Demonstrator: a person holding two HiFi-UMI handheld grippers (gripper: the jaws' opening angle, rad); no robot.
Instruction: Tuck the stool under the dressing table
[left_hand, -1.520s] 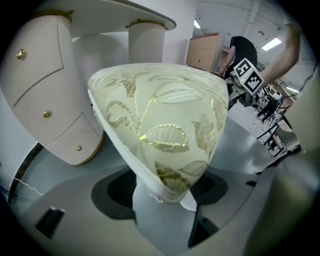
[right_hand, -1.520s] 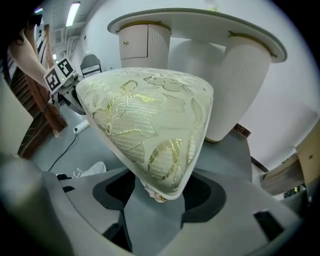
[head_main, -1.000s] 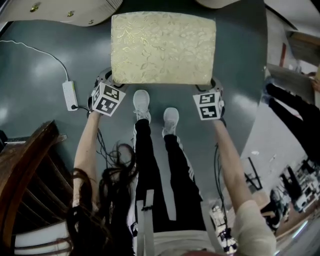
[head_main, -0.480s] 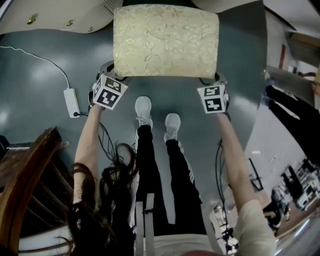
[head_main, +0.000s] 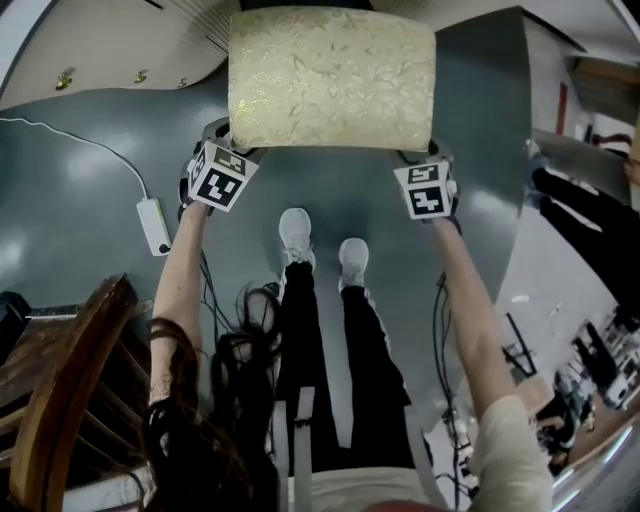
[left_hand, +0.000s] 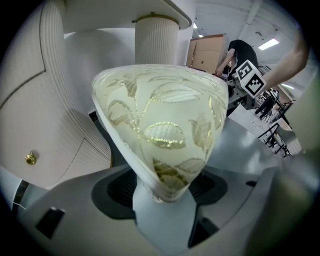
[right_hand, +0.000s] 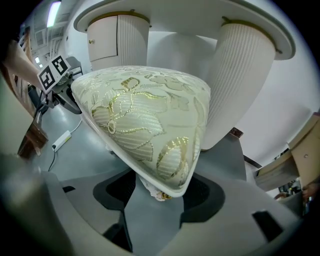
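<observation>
A white power strip lay off to the left on the grey floor (cord trailing away). The left gripper had its jaws spread wide, clamped on the near left corner of the stool. Its cream-and-gold cushion stood with the far edge just at the dressing table. The right gripper gripped the near right corner the same way.

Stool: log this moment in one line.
stool: not fully under table | left hand-held gripper: grips corner | right hand-held gripper: grips corner
</observation>
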